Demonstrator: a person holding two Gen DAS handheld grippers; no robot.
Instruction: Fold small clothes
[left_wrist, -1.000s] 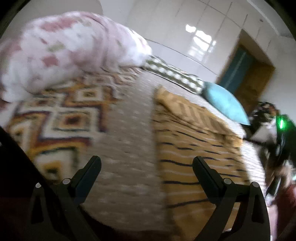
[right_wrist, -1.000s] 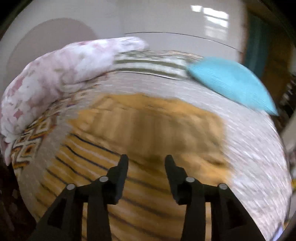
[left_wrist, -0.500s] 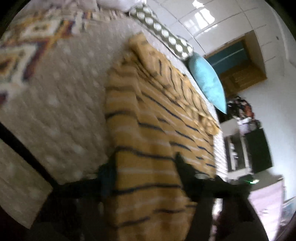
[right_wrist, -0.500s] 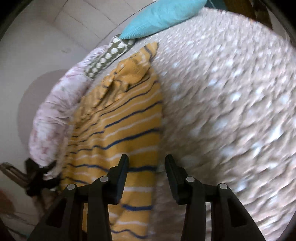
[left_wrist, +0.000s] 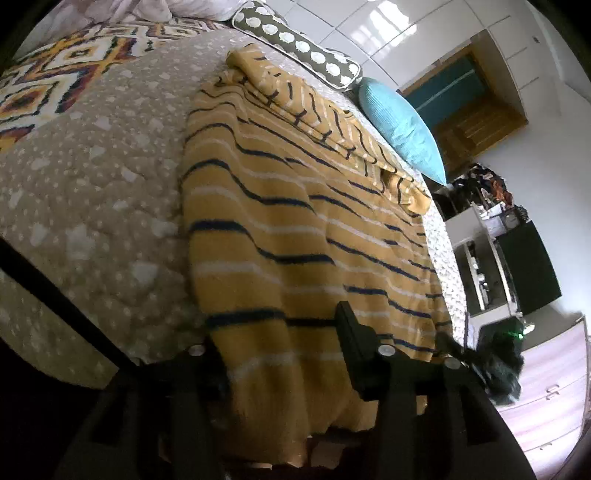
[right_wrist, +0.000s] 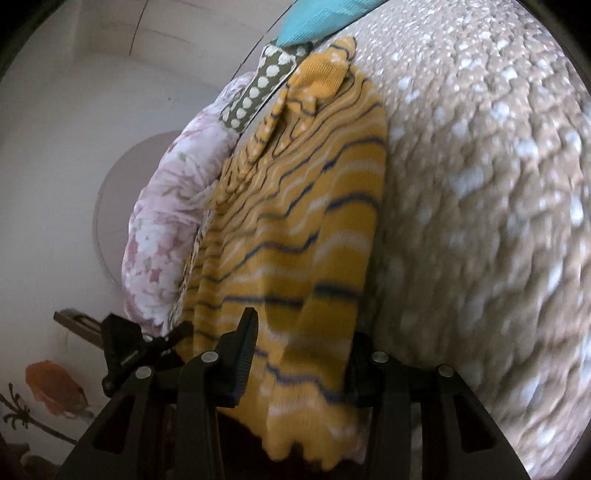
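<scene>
Item: mustard-yellow knitted sweater with navy and white stripes, lying flat on the speckled beige quilted bed. We hold its near hem, left tool and right tool each clamped on cloth. We lift both corners evenly, keeping the hem taut.

Striped mustard sweater, seemingly flat

Left of the left gripper, open dotted bedspread, bare as far as the patterned blanket. Ahead, past the yellow striped sweater, blocked by a spotted cushion and a teal pillow (touching end to end). Right of the right gripper, wide bare bedspread; to its left, a floral duvet.
</scene>
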